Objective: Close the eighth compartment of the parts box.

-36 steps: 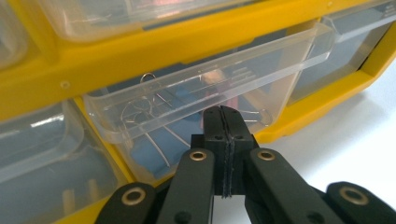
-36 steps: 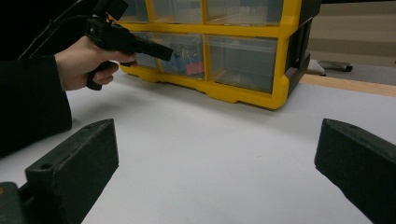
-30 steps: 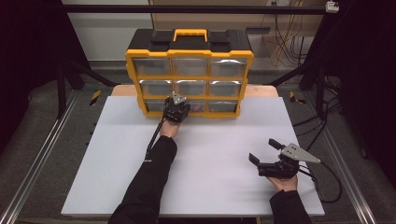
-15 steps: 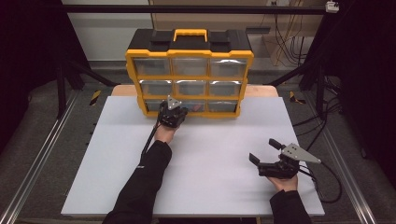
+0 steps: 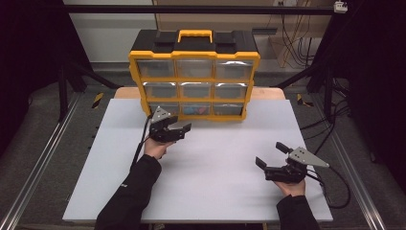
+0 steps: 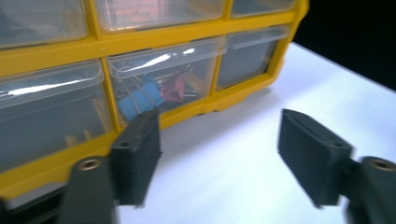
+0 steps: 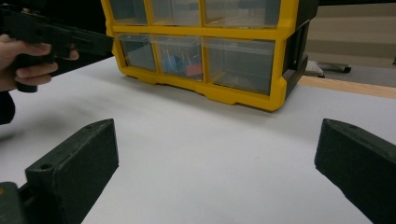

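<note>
Organizer (image 5: pixel 194 76) drawers carry no readable labels

The organiser box (image 5: pixel 194 79) is yellow with a black top and clear drawers (blue and red bits show inside the bottom middle drawer (image 6: pixel 161 86)). The counter (image 5: pixel 210 167) is plain white. Both grippers' jaws are black; the sleeve (image 5: pixel 127 203) is black too.
</note>
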